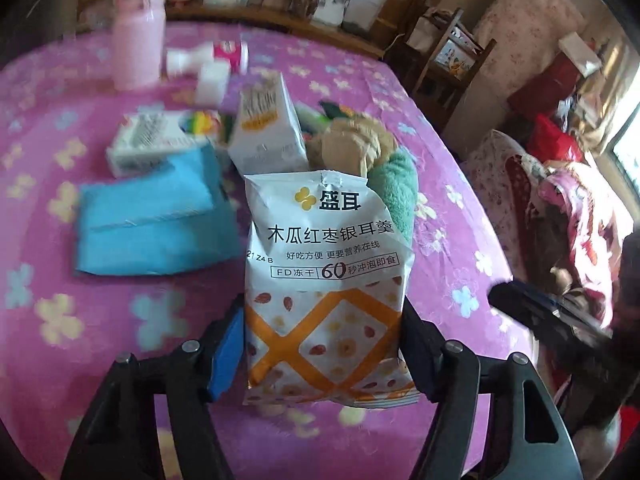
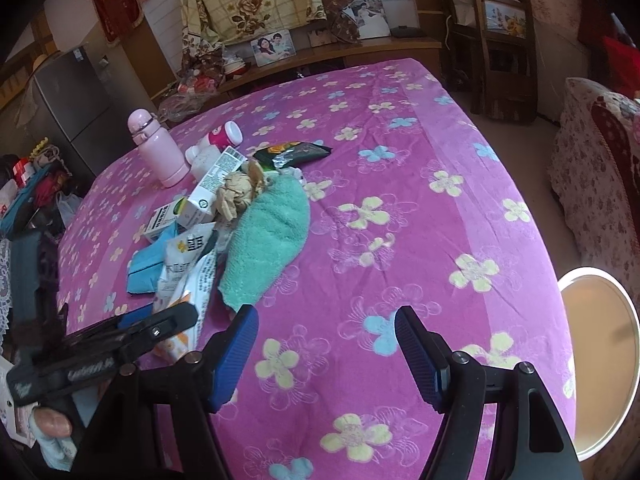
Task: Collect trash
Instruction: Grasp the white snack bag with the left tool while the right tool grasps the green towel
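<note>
Trash pouch (image 1: 326, 280): white snack pouch with orange lattice print, standing between the pads of your left tool (image 1: 322, 344), at the near end of the litter pile on the table (image 1: 460, 216).
Left tool: your jaws sit against both side edges of the pouch, grasping it.
Left of pouch: blue packet (image 1: 152, 220) lying flat; behind it a white box (image 1: 148, 144).
Far left: pink bottle (image 1: 138, 28) standing upright.
Behind pouch: white carton (image 1: 266, 128), crumpled brown paper (image 1: 354, 144) and green towel (image 1: 396, 196), touching one another.
Right tool (image 2: 326, 354): your jaws stand apart with nothing between them, above bare flowered cloth.
Far right: round white-rimmed tray (image 2: 628, 332) beside the table edge.
</note>
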Demonstrator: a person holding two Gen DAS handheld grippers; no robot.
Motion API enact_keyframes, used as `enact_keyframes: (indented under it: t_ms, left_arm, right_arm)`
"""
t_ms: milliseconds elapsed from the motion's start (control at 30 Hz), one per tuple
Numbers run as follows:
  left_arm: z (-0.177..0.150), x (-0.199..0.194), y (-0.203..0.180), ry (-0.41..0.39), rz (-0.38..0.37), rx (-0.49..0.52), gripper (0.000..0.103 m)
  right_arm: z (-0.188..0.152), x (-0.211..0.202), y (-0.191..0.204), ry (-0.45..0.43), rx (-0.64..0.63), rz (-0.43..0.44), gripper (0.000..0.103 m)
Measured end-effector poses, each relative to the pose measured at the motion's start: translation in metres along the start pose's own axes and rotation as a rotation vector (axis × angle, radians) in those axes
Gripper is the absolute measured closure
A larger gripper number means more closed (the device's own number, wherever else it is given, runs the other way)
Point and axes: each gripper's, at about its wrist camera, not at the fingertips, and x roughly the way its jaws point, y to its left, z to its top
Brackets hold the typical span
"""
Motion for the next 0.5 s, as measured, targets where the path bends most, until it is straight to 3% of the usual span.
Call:
enact_keyframes:
  t_ms: [233,433,467,500]
  left_arm:
    - [-0.006,-0.042,0.008,-0.101,0.141,0.055,0.032]
    - [-0.005,-0.046,0.018,-0.112,0.161,0.044,0.032]
    - [-0.006,-0.044,0.017,-0.11,0.162,0.044,0.032]
    - [-0.006,-0.044,0.016,-0.108,0.164,0.045,0.032]
  right_arm:
    - [0.026,0.037,0.028,0.031,0.019,0.078,0.029]
    - [0.043,0.095,0.034,0.113,0.075,0.072,0.029]
    - [0.042,0.099,0.033,0.118,0.078,0.075,0.032]
    - [0.04,0.101,0.031,0.112,0.081,0.089,0.047]
